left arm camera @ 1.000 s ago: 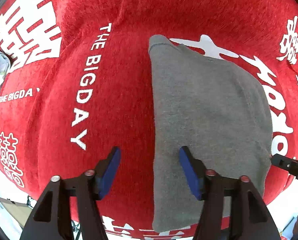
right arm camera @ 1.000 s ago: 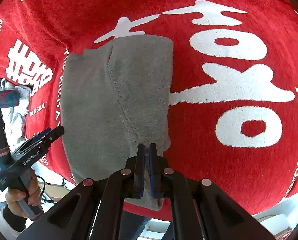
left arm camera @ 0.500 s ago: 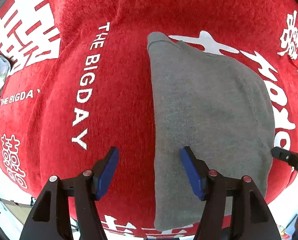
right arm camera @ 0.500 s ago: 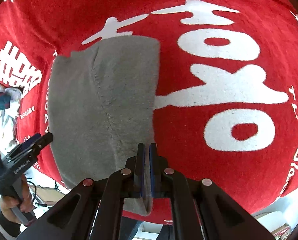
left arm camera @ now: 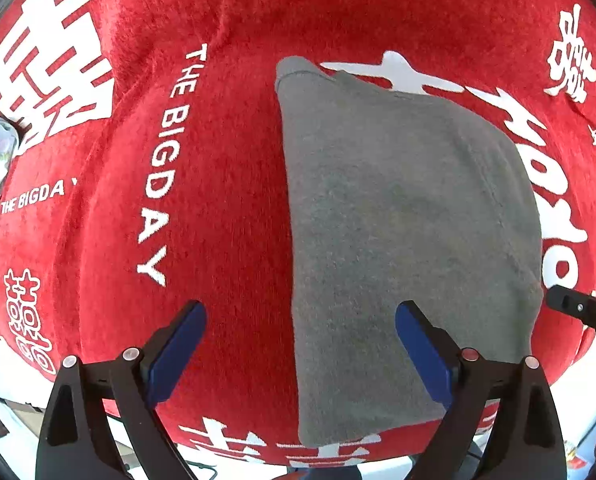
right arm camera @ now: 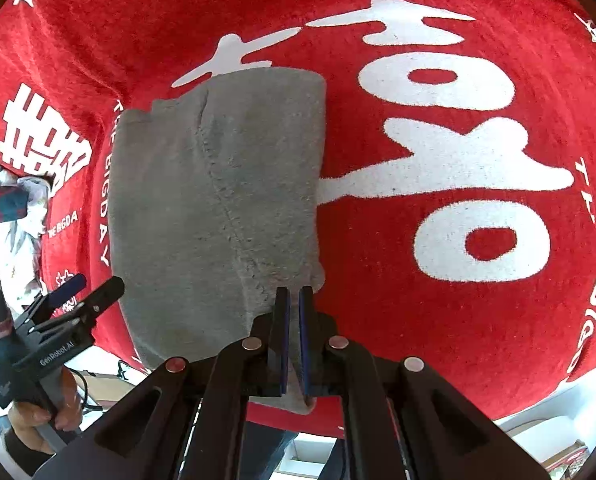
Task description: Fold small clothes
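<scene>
A grey folded cloth [left arm camera: 398, 220] lies flat on a red blanket [left arm camera: 218, 160] printed with white letters. My left gripper [left arm camera: 300, 308] points straight down over the cloth's left edge near the front. Its jaws are opening, one blue pad over the blanket and the other over the cloth, neither pressing it. In the right wrist view the cloth [right arm camera: 218, 200] runs under my right gripper [right arm camera: 294, 292], which is shut on its right edge near the front corner. The left gripper [right arm camera: 98, 284] shows at the cloth's left side there, and the right gripper's tip [left arm camera: 554, 300] reaches in at the cloth's right edge.
A heap of other clothes [right arm camera: 10, 200] lies past the blanket's left side. The blanket's front edge [left arm camera: 338, 456] runs just below both grippers, with pale floor beyond. A person's hand [right arm camera: 46, 412] holds the left gripper's handle.
The left gripper's jaws have spread much wider over the cloth's left edge. The right gripper stays shut in the same place. The cloth has not moved.
</scene>
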Motion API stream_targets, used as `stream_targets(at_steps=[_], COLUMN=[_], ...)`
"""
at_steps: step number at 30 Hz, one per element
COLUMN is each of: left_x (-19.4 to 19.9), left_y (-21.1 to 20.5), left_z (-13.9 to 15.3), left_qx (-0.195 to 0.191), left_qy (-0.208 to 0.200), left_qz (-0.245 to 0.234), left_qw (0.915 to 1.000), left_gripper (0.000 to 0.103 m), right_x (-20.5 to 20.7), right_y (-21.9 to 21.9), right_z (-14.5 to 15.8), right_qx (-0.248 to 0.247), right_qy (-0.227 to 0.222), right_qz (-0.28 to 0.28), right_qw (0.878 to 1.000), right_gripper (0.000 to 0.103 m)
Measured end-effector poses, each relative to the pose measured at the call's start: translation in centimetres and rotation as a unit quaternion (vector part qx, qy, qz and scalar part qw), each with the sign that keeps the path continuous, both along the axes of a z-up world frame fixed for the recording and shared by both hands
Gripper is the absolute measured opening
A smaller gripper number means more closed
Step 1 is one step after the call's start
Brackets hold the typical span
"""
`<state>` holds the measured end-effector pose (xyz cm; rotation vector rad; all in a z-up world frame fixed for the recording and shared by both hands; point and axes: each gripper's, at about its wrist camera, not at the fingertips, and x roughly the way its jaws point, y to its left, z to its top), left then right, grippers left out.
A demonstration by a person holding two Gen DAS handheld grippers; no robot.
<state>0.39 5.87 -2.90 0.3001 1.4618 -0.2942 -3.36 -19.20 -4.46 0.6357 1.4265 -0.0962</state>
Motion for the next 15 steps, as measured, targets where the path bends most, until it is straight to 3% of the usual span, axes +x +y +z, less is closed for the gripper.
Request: stream_targets(at_steps=[6,7,8,9,10,15], left_x=[-0.3,-0.2,-0.2,-0.2,-0.2,-0.3], left_y=[0.1,0.2,0.2,0.2,0.1,-0.2], left_z=[0.7,0.9,0.9,1.0,1.0,1.4], left_qx=[0.012,0.002,-0.003,-0.005,-0.002,0.009], left_qy=[-0.006,-0.002,0.001,0.003,0.003,-0.007], left_qz=[0.015,0.02,0.024,0.025,0.023,0.008], left_qw=[0.9998,0.9998,0.9997,0.9997,0.9997,0.9999], left_gripper=[0.096,0.096,0.096,0.096,0.096,0.096], right_x=[0.6,0.8,0.9,1.0,1.0,1.3], right_y=[0.8,0.9,1.1,1.2,1.3,2.0], right_z=[1.0,1.2,1.3,1.5,1.7,2.9], right_qx=[-0.018,-0.021,-0.026,-0.029,-0.031,-0.047], right_qy=[-0.001,-0.001,-0.001,-0.002,-0.006,-0.014], right_qz=[0.011,0.014,0.016,0.017,0.016,0.021], right_qw=[1.0,1.0,1.0,0.999,0.999,0.999], right_gripper=[0.008,0.013,0.036,0.066,0.073,0.076])
